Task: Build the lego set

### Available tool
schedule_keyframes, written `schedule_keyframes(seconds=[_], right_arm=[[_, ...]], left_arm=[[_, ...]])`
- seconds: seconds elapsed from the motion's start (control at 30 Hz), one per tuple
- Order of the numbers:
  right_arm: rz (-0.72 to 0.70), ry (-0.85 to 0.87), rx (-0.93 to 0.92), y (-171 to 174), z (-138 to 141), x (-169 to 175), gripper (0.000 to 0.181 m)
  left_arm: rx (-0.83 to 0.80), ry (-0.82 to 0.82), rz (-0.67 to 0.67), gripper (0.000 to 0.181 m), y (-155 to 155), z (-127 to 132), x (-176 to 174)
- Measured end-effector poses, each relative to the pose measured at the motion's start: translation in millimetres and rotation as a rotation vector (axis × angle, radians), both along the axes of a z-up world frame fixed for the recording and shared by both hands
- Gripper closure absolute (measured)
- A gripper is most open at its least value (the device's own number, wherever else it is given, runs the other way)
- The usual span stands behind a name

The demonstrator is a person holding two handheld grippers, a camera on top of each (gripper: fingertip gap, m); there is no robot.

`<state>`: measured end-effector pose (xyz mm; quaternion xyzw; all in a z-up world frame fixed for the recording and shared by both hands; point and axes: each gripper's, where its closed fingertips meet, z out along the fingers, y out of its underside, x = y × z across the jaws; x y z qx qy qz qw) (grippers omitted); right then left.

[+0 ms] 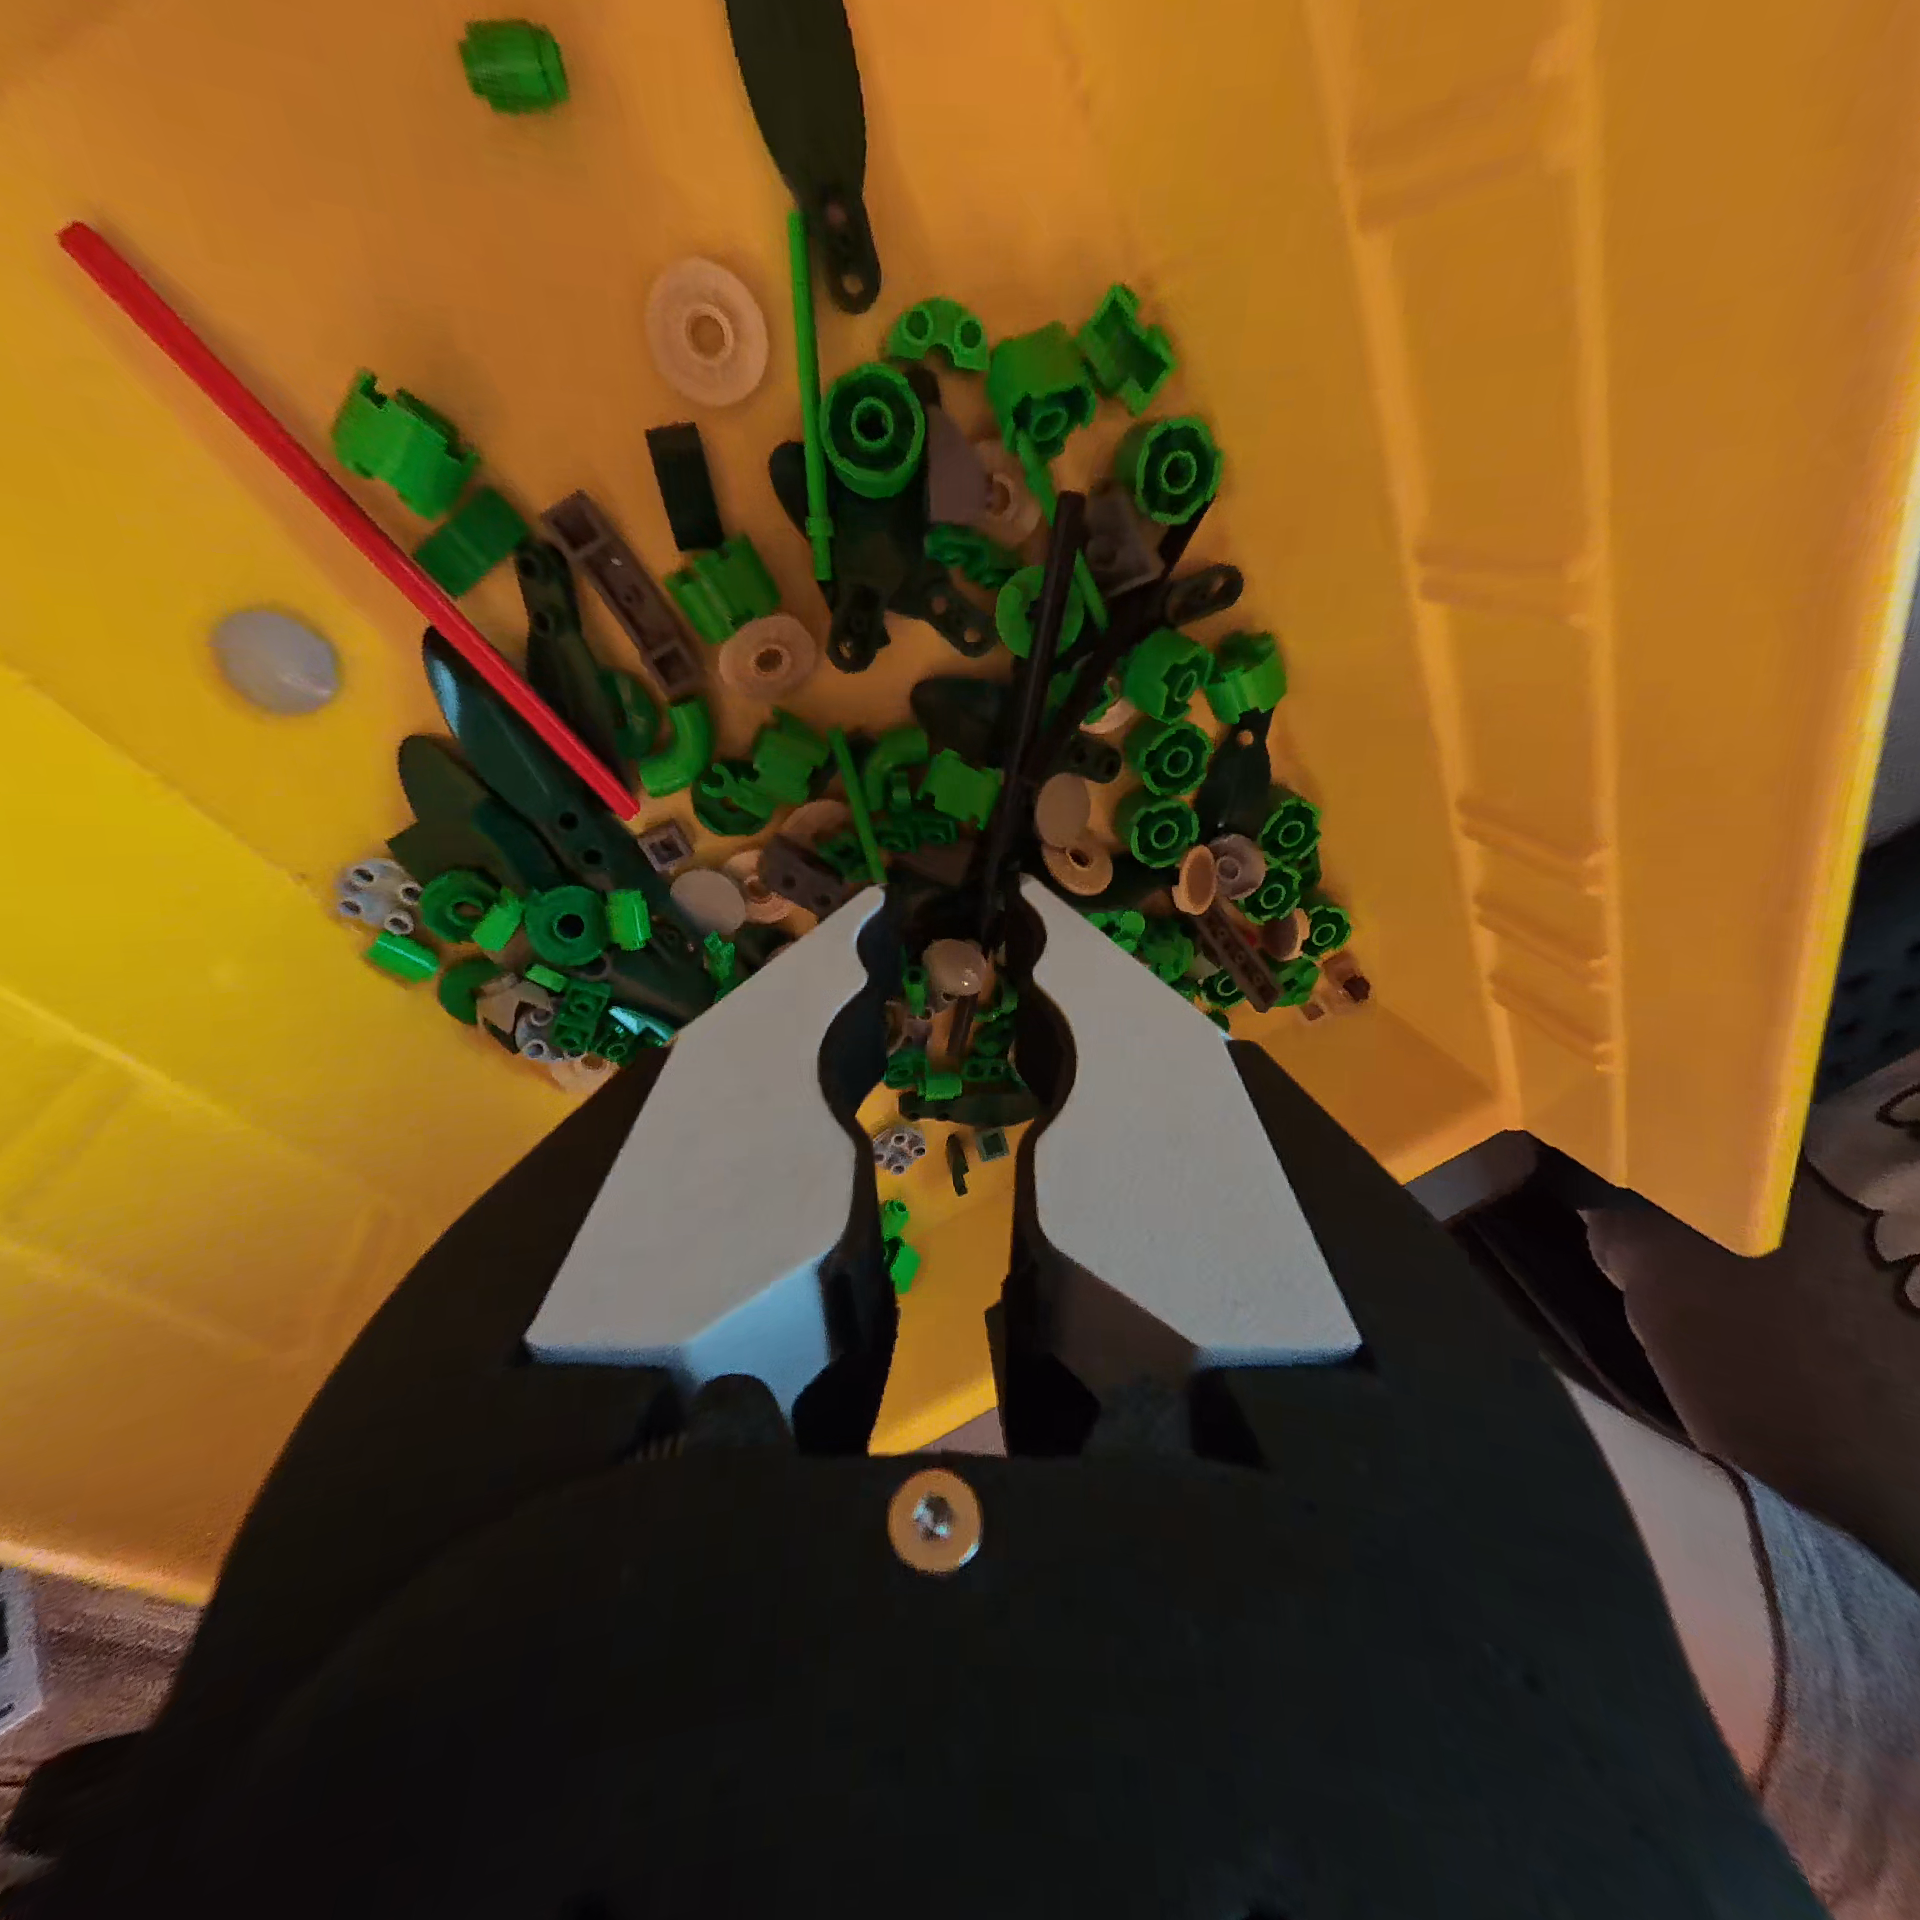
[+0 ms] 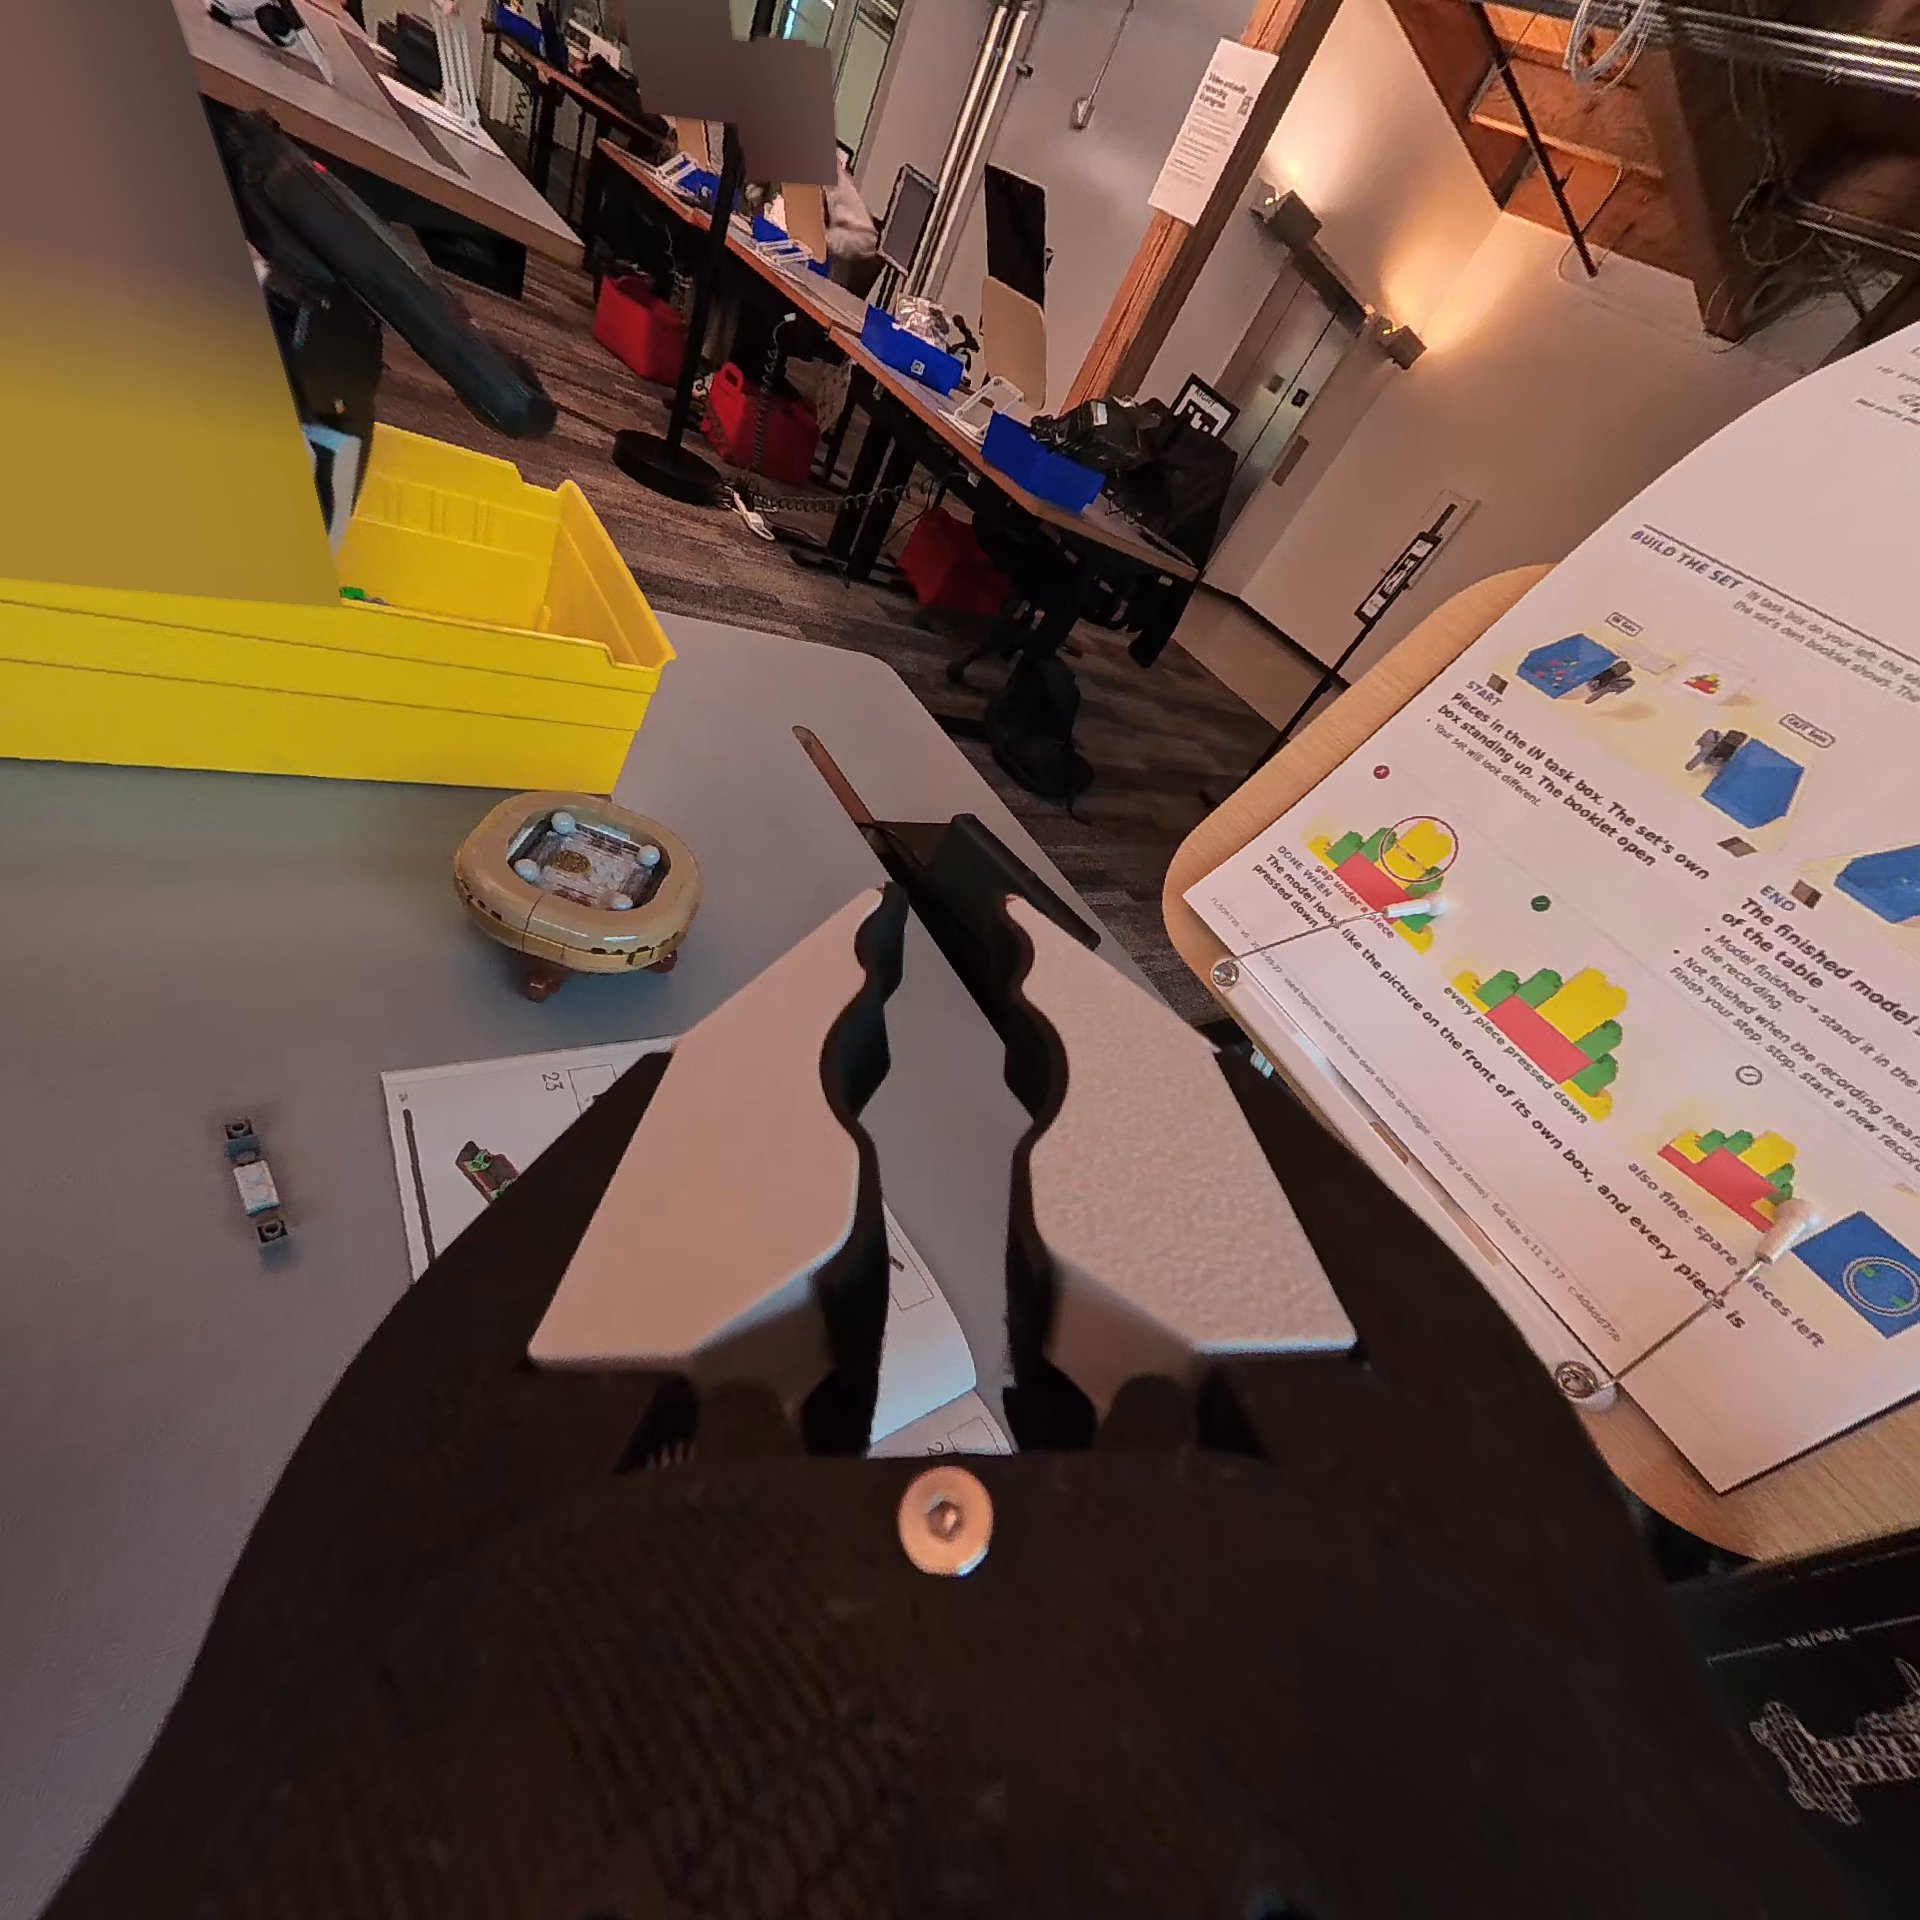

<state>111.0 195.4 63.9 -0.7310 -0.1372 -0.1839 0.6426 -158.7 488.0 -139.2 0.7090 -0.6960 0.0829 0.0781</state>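
We are finding the left gripper reaching into the yellow bin, jaws nearly together, pinching a thin black rod above the pile of green lego pieces; a red rod is lying to its left. The right gripper is hovering over the grey table, clamped on a dark brown rod assembly. A tan round base is sitting near the bin. We are noting a printed instruction sheet and a numbered booklet page; wording withheld.
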Motion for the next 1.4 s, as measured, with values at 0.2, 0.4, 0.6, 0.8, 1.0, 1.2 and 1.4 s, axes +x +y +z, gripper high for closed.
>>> schedule_keyframes(seconds=[0.2,0.4,0.6,0.8,1.0,1.2,1.4], right_arm=[[-0.013,-0.007,-0.022,0,-5,4,0.168],[-0.02,-0.016,-0.027,-2,-5,6,0.168],[-0.027,-0.026,-0.023,-4,-2,6,0.168],[-0.026,-0.025,-0.031,-3,-4,6,0.168],[-0.031,-0.043,-0.046,-3,-6,6,0.168],[-0.032,-0.037,-0.046,-4,-7,8,0.168],[-0.037,-0.033,-0.058,-4,-11,11,0.168]], left_arm=[[-0.008,0.057,0.005,0.163,1,-8,-5],[0.056,-0.022,0.031,0.161,17,-2,11],[-0.026,-0.126,-0.093,0.157,-6,8,26],[0.1,-0.12,-0.257,0.157,-3,-1,29],[0.019,-0.145,-0.283,0.156,-19,0,35],[0.082,-0.028,-0.29,0.16,-9,-14,21],[0.104,0.006,-0.338,0.175,-8,-18,16]])
